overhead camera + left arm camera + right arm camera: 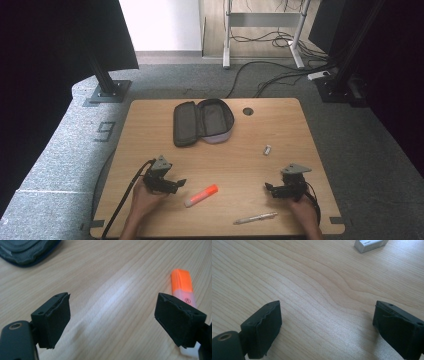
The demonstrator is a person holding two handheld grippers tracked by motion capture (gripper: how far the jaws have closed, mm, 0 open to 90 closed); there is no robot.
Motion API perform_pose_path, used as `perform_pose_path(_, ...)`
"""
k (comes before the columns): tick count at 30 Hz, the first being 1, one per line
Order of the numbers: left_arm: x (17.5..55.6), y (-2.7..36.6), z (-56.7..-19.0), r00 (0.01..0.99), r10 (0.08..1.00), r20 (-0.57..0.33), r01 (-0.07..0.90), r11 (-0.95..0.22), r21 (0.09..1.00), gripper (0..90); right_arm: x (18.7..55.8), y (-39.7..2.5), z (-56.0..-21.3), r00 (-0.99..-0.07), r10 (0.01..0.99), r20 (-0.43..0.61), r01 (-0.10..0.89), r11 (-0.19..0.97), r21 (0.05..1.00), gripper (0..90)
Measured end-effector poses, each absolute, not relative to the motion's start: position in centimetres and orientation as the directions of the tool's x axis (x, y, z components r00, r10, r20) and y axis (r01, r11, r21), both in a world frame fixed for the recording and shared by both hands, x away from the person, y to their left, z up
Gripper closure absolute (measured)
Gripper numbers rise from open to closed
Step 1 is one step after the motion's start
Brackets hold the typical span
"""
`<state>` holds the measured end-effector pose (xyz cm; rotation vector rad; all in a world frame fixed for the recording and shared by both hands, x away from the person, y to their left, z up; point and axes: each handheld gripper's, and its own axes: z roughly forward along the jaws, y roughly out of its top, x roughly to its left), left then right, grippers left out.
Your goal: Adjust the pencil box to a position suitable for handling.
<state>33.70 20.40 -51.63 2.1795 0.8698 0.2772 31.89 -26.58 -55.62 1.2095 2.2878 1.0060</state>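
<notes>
The orange highlighter (pixel 201 195) lies flat on the worktop (pixel 150 130), just to the right of the left tool (pixel 177 183) and slightly nearer the person. Its long axis runs diagonally: the orange cap end points up and right, toward the far side of the worktop, and the pale end points down and left, toward the person. In the left gripper view the highlighter (pixel 183 293) sits beside and partly behind the right-hand jaw, not between the 2 jaws, which stand wide apart with nothing in them.

The right tool (pixel 268 188) is well apart from the highlighter, and its jaws are also spread and empty over bare wood. A small silver block (pixel 370 245) lies ahead of it, and a silver pen (pixel 256 218) lies near the front edge, closer to the right hand.

So the left tool is clearly the nearer 1. To take the highlighter it would probably need to shift right and turn, so that its jaws cross the barrel rather than run along it. The open pencil case (pixel 202 121) lies at the far side of the worktop, likely the destination, though that's only a guess.
</notes>
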Motion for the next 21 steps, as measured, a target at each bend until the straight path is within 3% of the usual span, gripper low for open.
perform_pose_path(21,37.0,18.1,-50.2,0.76,0.647,-0.066,0.491,-0.504,0.711,14.0,31.9,-26.6,-55.6,-0.567,0.824,0.011,0.565,0.379,0.733,8.0)
